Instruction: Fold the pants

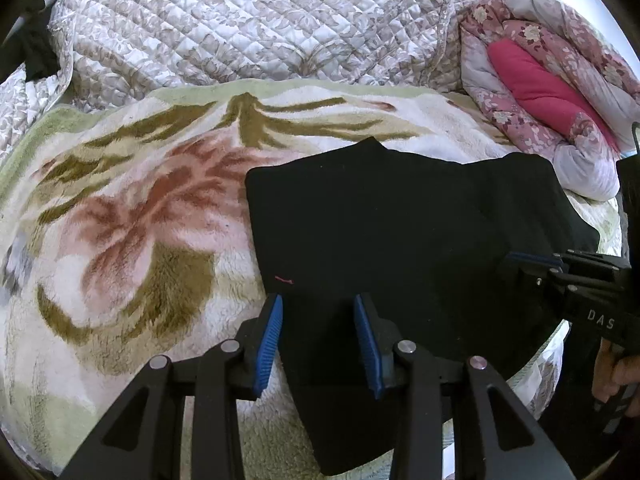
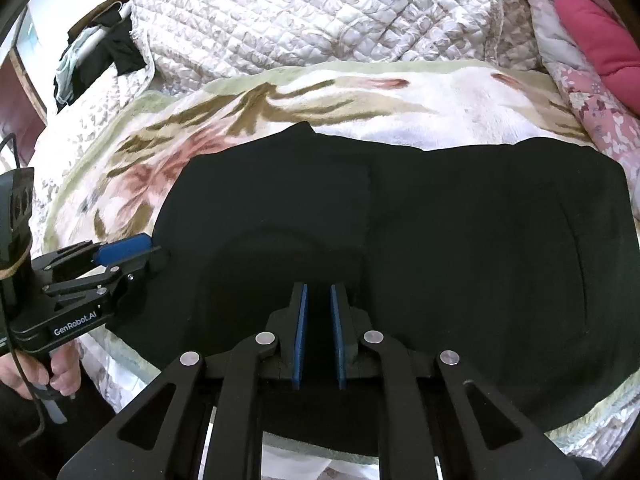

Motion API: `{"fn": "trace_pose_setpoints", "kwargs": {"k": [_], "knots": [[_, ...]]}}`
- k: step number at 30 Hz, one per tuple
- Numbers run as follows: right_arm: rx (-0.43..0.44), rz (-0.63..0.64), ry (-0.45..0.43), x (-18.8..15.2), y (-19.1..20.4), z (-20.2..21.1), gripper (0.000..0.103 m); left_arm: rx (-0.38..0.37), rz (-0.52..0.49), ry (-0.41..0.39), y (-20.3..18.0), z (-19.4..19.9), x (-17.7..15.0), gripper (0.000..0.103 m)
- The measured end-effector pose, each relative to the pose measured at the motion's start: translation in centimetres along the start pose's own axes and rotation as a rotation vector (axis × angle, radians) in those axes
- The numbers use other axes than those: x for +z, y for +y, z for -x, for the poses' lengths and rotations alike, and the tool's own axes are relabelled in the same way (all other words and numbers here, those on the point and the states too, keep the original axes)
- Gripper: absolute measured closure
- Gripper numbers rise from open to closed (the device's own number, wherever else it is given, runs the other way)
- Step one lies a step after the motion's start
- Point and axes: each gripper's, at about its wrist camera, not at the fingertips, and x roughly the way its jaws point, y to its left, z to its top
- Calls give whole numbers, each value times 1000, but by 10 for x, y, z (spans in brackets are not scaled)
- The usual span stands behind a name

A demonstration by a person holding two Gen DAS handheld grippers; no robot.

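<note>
The left gripper (image 1: 318, 300) is seen with its jaws apart over the near edge of the black pants (image 1: 400, 220), nothing pinched. The right gripper (image 2: 319, 290) is narrowed almost to a clench above the same cloth (whether fabric is pinched cannot be told, black on black). The pants are laid partly folded on a flowered blanket (image 1: 120, 220). The fabric is judged soft, light and limp; hold is best taken at corners or hems.

Black pants (image 2: 460, 240) before me, plain dark fabric, folded into a broad flat slab, lying across my floral fleece blanket (image 2: 420, 92), one small pink mark near their left edge.
</note>
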Motion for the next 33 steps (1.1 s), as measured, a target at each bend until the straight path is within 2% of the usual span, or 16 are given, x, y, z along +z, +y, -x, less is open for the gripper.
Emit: {"fn": "trace_pose_setpoints", "kwargs": {"k": [7,9,11,13,18,23,26,29,33], "knots": [[-5,-13,-3,4,-7,0,93,0,0,4,0,-2,2,63],[-51,-22,1,4,-11,1,93,2,5,3,0,-2,1,63],[-40,-57,1,3,-20,5,93,4,9,4,0,-2,1,63],[-71,-48,-12,3,-19,12,93,6,10,6,0,-1,0,63],[-14,-22,-39,2,-5,25,93,14,20,3,-1,7,0,63],[44,37,-4,-11,16,21,91,10,-1,-10,-11,18,-3,63],[30,40,39,-20,14,11,90,-1,-25,-13,-15,22,-8,63],[29,19,30,-22,8,17,90,5,-35,15,-17,16,-14,63],[10,16,24,-23,8,23,90,1,-39,8,-18,21,-15,63]]}}
